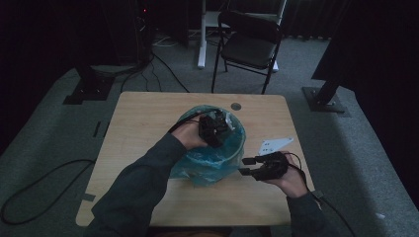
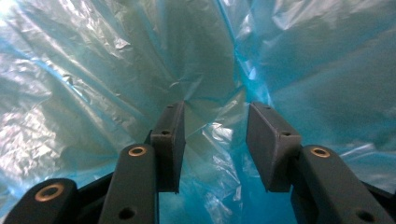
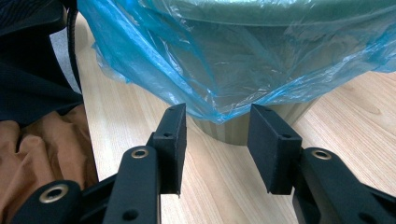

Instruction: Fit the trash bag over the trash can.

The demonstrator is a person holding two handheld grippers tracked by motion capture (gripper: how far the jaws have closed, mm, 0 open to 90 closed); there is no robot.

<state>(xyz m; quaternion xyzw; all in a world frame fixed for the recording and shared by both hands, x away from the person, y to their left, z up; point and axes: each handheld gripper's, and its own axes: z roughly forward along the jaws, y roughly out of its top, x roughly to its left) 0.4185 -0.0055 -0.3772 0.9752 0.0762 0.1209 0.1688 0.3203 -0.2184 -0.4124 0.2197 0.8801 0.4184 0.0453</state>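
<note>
**Bin lined in blue, both grippers parted**

Where the left forearm crosses the wooden table (image 1: pixel 138 123), reaches the left gripper (image 1: pixel 213 129) down into the mouth of the bin (image 3: pixel 261 123), jaws parted with nothing clamped between them. Seen from the left gripper view, crinkled blue liner bag (image 2: pixel 93 84) on every side, folds gathering just ahead of the pads; contents of the bin not made out beyond the plastic. Standing near the table's middle, a green ribbed bin with the bag's edge draped over the rim and hanging down the outside wall. Farther right, held low beside the bin, the right gripper (image 1: pixel 252 167), jaws likewise apart and empty, tips near the loose blue hem, apart from it. Beyond the table, a folding chair (image 1: pixel 249 42).
</note>
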